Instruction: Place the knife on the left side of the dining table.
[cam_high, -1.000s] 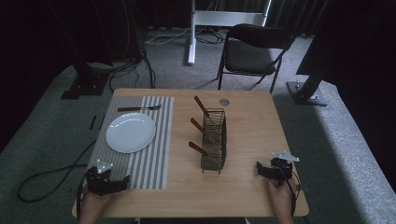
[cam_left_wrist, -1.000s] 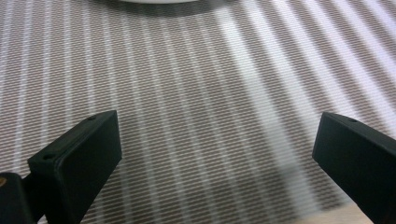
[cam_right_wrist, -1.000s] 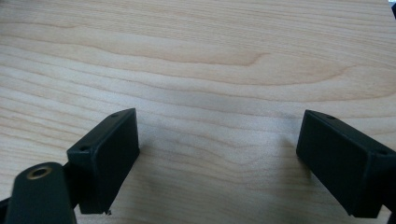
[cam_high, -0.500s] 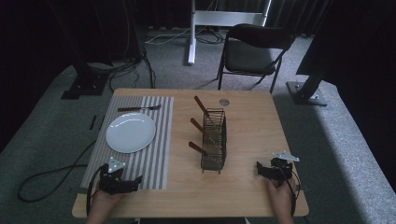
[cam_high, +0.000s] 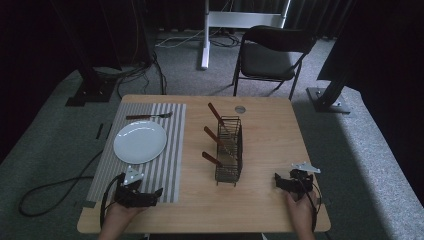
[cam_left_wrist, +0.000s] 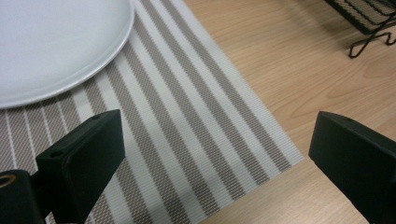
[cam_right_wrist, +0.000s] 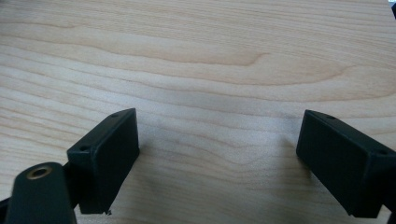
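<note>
1. Reaching from the near left corner, we hold the left gripper (cam_high: 156, 192) with jaws spread wide and empty over the striped placemat (cam_left_wrist: 187, 121), aimed toward the wire caddy (cam_high: 229, 150).
2. We keep the right gripper (cam_high: 278, 181) parked low on the bare wooden table (cam_right_wrist: 196, 51), jaws equally wide, gripping nothing.
3. We should aim for the nearest wooden-handled utensil (cam_high: 212, 159) leaning out of the caddy's left side, mid-table.
4. We close on the handle, then lift along its slant, clearing the white plate (cam_high: 140, 142).
</note>
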